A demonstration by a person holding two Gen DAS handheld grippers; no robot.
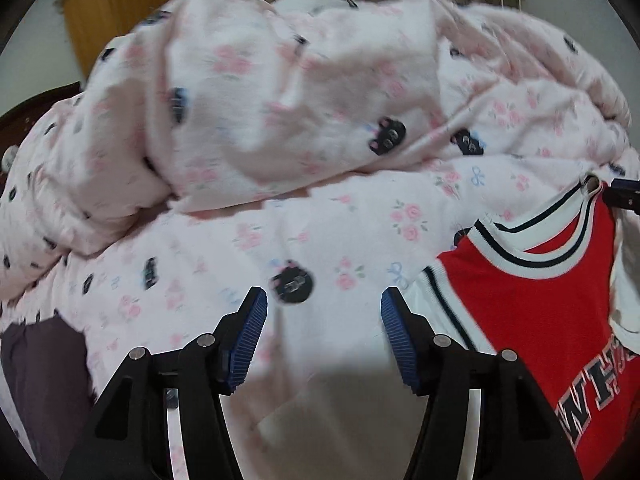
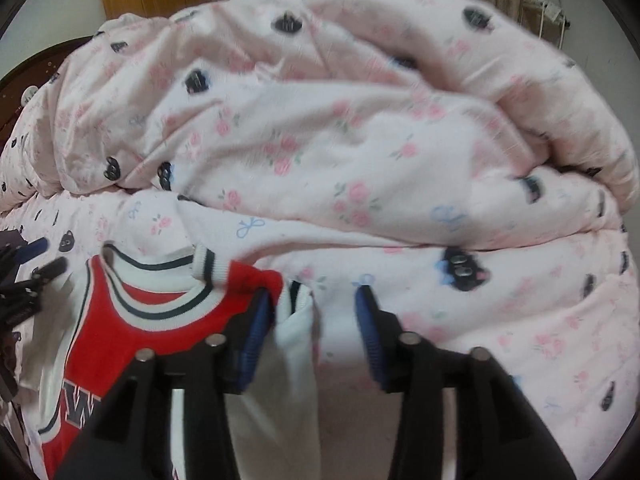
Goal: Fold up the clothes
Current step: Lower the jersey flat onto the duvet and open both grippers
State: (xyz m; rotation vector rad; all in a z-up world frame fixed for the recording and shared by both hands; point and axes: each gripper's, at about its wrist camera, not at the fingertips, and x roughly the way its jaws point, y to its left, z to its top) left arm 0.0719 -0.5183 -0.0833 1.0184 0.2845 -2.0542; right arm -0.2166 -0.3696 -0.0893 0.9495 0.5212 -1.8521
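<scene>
Soft jersey on the bed, both claws spread wide and holding nothing.

Your jersey (image 2: 132, 320) is light, limp knit that will sag and bunch, so I'd take it by the firmer ribbed trim at a shoulder or the collar. It lies face up on the pink sheet (image 1: 320, 240), short of the heaped duvet (image 2: 320, 120), with one red shoulder strap crumpled. Your left claw (image 1: 324, 304) hangs wide open over bare sheet just beside the jersey. Your right claw (image 2: 316, 308) is as wide, its left finger against the crumpled strap and a white sleeve between its fingers, ungripped.
</scene>
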